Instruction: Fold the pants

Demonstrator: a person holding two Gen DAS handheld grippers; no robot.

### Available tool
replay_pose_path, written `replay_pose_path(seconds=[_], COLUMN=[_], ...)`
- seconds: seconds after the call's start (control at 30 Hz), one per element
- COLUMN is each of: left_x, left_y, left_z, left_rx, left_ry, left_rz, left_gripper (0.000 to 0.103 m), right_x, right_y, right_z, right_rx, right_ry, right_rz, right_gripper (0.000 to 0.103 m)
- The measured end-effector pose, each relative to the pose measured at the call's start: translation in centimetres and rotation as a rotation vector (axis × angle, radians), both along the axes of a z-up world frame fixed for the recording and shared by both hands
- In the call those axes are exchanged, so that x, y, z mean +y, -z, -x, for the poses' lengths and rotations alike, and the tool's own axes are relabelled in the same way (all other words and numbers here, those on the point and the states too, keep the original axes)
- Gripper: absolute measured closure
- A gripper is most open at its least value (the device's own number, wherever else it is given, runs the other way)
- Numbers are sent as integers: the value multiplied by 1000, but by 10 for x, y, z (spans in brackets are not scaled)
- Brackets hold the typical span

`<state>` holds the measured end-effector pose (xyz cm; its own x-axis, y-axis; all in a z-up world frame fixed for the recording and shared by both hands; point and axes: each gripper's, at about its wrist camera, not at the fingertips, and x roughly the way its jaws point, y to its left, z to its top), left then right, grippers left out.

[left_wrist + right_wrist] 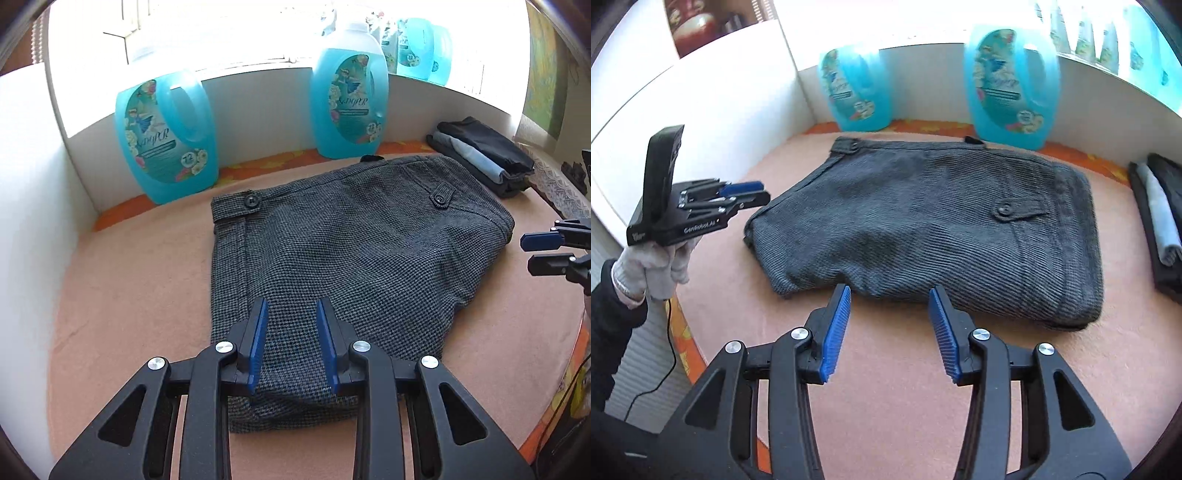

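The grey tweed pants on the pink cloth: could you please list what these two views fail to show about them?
- Grey tweed pants, left wrist view: near edge hidden behind the left gripper.
- Right wrist view: weave blurred.
- Both views: the layers underneath are covered by the top layer.
- Stack of folded dark clothes: cut off by the right wrist view's edge.

A peach-pink cloth (122,295) covered the table under and ahead of the jaws, edged with an orange floral border (258,166) at the far side. Beyond that stood a low white wall (258,92), with a second white panel (26,184) to the left of the jaws. Above the wall a window (221,33) let in glaring daylight that washed out its upper part. Far right of the jaws lay a white lace cloth (554,184).
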<state>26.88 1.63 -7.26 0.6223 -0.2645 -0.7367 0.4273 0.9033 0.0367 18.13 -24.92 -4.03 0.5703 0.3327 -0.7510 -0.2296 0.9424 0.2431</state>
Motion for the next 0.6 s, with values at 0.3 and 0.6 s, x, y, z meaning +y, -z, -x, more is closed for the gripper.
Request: replay_pose_path(seconds=[0.3,0.6], left_x=[-10,-12], left_y=[45,37], left_z=[-49,-41], left_rx=[112,64], left_ry=[16,40], left_rz=[-77,-79], left_gripper=[76,77], right_x=[-98,-124], right_y=[47,71], right_z=[-7,-18], right_rx=[172,207], right_ry=[421,573], right_rz=[-267,-446], right_gripper=[55,43])
